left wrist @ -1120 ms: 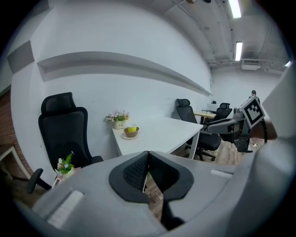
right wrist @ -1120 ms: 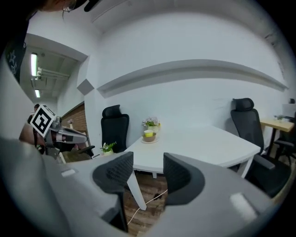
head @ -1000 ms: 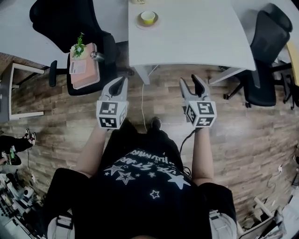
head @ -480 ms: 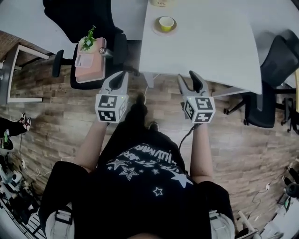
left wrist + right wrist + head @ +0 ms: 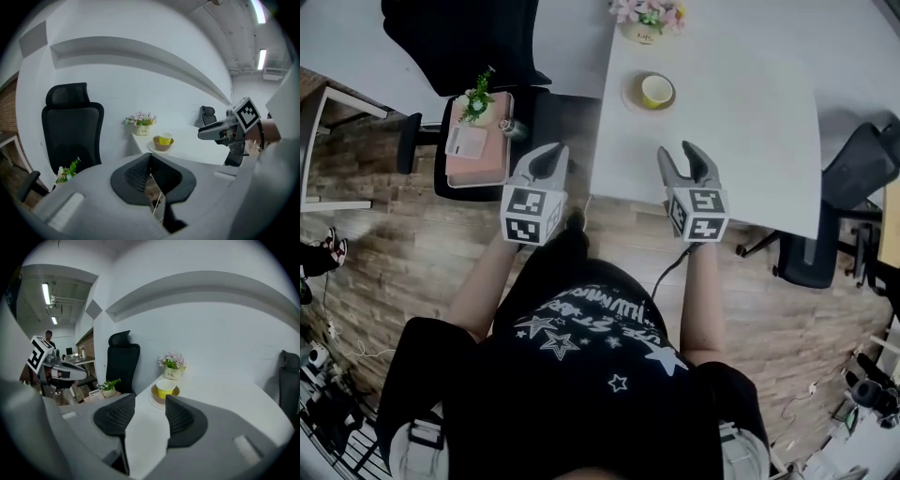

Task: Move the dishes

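On the white table (image 5: 741,131) stands a yellow cup (image 5: 657,90) inside a brown bowl (image 5: 643,97), on a white plate (image 5: 632,97). The stack also shows as the cup (image 5: 165,138) and, in the other view, the cup (image 5: 165,389). My right gripper (image 5: 679,153) hovers over the table's near edge, short of the stack, open with nothing between its jaws (image 5: 149,401). My left gripper (image 5: 551,152) hangs left of the table edge, above the floor, its jaws shut and empty (image 5: 150,155).
A flower pot (image 5: 647,19) stands behind the dishes. A black office chair (image 5: 455,37) left of the table carries a pink box (image 5: 473,150) and a small plant (image 5: 475,94). Another black chair (image 5: 848,178) is at the right. The floor is wood planks.
The person has stepped towards the table: the table and dishes are closer, and both grippers have reached its near edge. The right gripper is now over the tabletop.
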{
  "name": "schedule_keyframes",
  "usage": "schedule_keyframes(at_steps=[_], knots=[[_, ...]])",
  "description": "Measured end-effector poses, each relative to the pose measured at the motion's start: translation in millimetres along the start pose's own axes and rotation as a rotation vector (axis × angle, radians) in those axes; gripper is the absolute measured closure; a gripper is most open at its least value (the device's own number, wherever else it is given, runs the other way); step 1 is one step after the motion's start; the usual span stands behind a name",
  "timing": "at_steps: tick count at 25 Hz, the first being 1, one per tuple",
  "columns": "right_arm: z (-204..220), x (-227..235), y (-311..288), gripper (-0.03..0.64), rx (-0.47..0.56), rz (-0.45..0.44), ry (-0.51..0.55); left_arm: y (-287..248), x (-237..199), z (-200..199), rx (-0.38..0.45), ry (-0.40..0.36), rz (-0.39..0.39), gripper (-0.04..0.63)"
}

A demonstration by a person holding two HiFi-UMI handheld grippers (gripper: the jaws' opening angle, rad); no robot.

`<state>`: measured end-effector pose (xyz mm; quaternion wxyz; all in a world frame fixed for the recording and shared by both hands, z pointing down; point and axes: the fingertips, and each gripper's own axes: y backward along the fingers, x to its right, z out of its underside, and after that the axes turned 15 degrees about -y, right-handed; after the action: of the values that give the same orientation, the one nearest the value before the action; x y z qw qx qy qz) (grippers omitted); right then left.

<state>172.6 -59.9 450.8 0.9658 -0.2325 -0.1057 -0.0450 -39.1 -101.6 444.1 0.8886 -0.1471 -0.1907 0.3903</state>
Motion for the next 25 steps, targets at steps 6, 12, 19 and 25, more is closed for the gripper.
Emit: schedule_keyframes(at_steps=[6,12,19,25], knots=[[-21,-2,-64,0.41,-0.087,0.053,0.09,-32,-34,-4,-0.002,-0.017,0.031,0.585],[-25,3,-116,0.437,-0.212,0.128,0.241,-60,-58,5,-0.012,0.007,0.082,0.584],[-17,13,-150,0.491,-0.368,0.224,0.418,-84,-76,11,-0.012,0.028,0.153,0.584],[-12,16,-164,0.545,-0.423,0.258,0.505,-93,-81,22,-0.028,0.049,0.198,0.584]])
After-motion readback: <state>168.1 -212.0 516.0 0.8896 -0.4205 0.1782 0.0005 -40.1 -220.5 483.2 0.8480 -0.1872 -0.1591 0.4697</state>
